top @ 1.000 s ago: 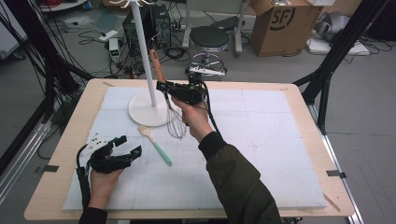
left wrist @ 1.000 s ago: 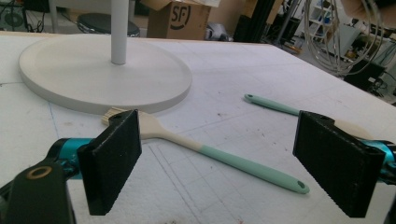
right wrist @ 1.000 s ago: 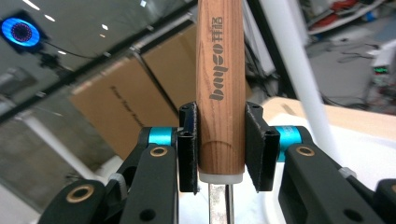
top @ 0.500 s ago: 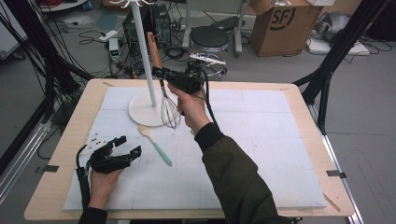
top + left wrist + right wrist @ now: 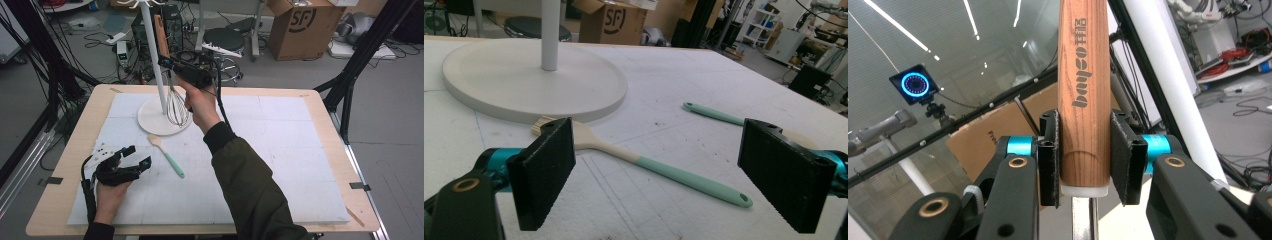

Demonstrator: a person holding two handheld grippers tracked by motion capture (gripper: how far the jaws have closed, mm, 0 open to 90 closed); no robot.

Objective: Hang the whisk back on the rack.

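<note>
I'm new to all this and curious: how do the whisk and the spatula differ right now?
The whisk is clamped by its wooden handle in the right claw and hangs upright above the table; the spatula lies flat on the white mat, untouched, in front of the open left claw. The whisk has a wire head and brown wood handle; the spatula has a pale blade and mint-green handle. Both are kitchen utensils near the white stand.

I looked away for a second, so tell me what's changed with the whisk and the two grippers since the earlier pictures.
The right gripper, shut on the whisk by its wooden handle, has lifted it higher beside the white stand; the wire head now hangs above the stand's base. Nothing was taken hold of or let go. The left gripper stayed open and resting on the table, and the spatula lies where it was.
</note>
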